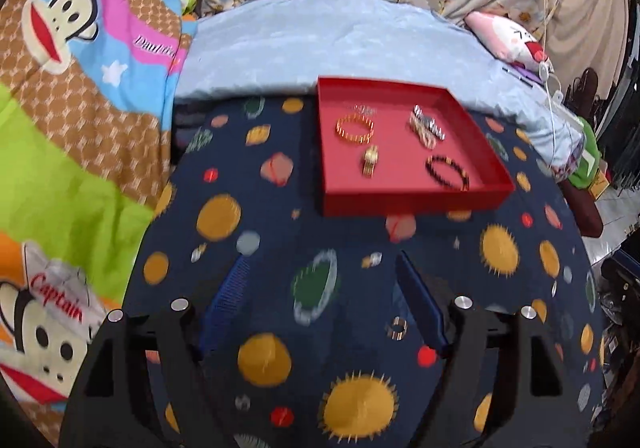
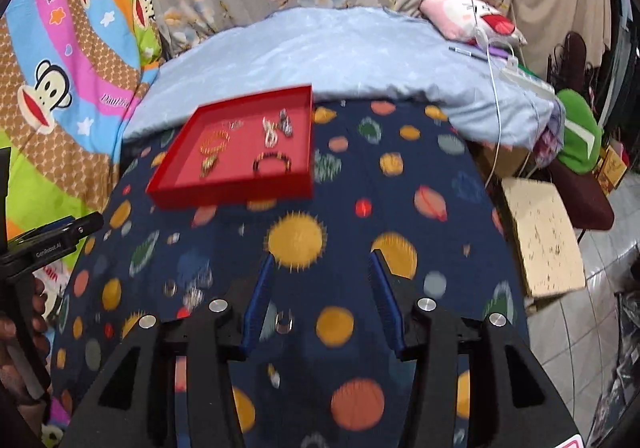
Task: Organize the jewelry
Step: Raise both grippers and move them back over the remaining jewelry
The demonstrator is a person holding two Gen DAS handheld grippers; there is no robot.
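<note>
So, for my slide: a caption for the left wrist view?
Open left claw over a ring; bracelets in the red tray.

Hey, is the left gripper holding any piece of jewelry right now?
No, the left gripper is open with only the patterned cloth between its fingers; a ring lies beside one.

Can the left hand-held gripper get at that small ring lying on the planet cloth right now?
Probably yes. The ring lies on the cloth between the open fingers of the left hand-held gripper, near the right-side finger, with nothing over it.
</note>
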